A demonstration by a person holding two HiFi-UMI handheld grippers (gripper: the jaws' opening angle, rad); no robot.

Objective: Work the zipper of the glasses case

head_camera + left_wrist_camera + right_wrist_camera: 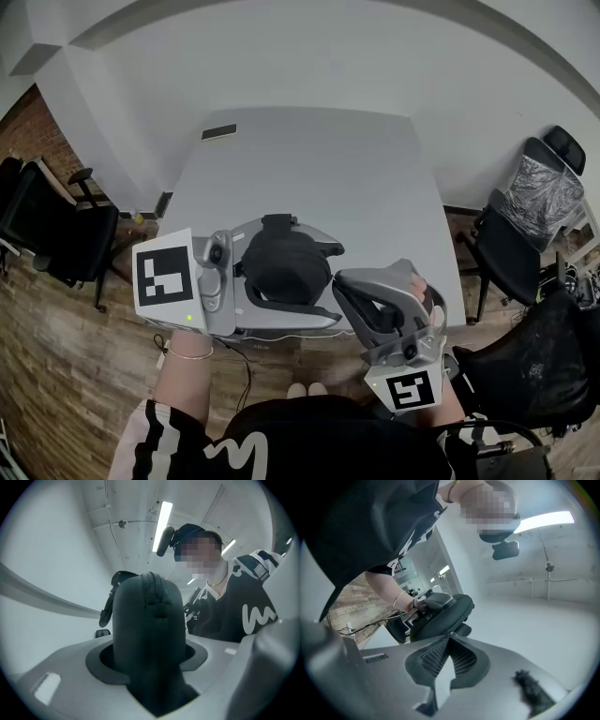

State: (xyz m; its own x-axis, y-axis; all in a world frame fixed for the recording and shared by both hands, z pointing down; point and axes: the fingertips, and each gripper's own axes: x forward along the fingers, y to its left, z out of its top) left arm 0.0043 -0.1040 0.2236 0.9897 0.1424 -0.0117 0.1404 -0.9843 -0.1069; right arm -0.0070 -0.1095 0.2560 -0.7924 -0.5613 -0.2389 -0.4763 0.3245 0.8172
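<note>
The glasses case sat in my left gripper, over the table, with my right gripper just right of it.

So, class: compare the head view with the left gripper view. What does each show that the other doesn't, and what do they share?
Only the head view: a small dark flat object at the far edge of the white table, office chairs on the wooden floor, and the marker cube.

Only the left gripper view: the zipper running over the end of the glasses case, and a ceiling strip light.

Both: that black case clamped in the left claw.
</note>
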